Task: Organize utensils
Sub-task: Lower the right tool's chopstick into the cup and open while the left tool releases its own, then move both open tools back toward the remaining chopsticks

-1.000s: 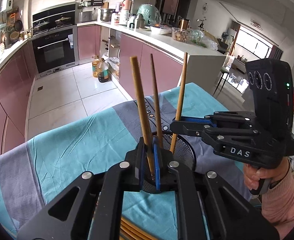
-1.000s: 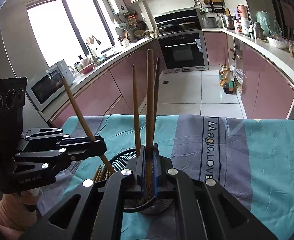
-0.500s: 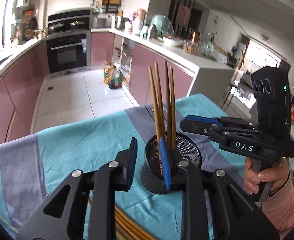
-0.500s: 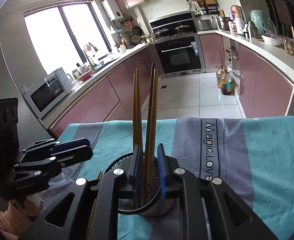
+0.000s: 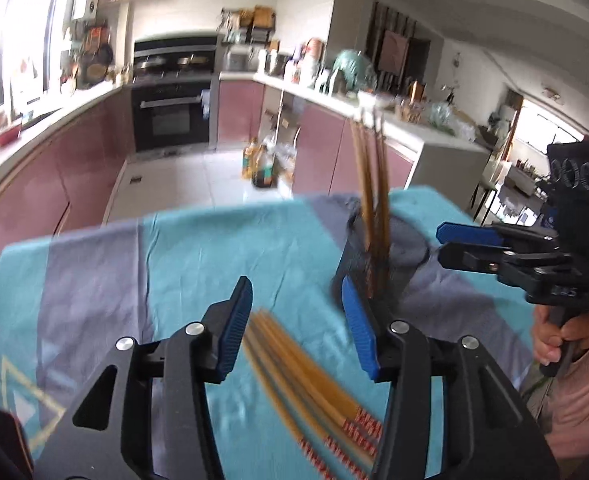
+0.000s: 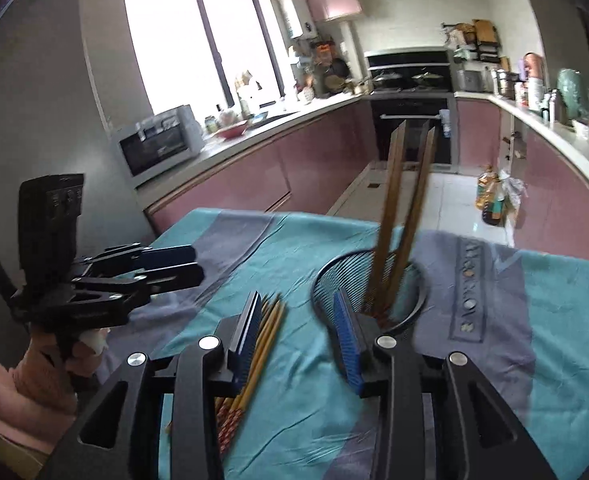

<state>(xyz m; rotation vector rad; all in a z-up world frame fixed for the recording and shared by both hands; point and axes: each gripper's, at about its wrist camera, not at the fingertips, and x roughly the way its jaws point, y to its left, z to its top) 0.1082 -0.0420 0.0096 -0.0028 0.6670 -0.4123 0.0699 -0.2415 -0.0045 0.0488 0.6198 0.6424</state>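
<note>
A black mesh holder (image 5: 404, 258) (image 6: 342, 286) stands on the cloth-covered table with several wooden chopsticks (image 5: 374, 184) (image 6: 398, 216) upright in it. More chopsticks (image 5: 314, 392) (image 6: 260, 340) lie flat on the cloth in a bunch. My left gripper (image 5: 298, 320) is open and empty, above the lying bunch and left of the holder. My right gripper (image 6: 296, 328) is open and empty, between the bunch and the holder. Each gripper also shows in the other's view, the right gripper (image 5: 454, 246) and the left gripper (image 6: 192, 262).
The table wears a teal and grey cloth (image 5: 198, 256) (image 6: 554, 320). Beyond its far edge are the tiled kitchen floor, pink cabinets (image 6: 278, 176) and an oven (image 5: 170, 120). Oil bottles (image 5: 264, 168) stand on the floor.
Both grippers let go of chopsticks into the holder, opened wide and drew back and to the left. The bunch lying on the cloth has come into view.
</note>
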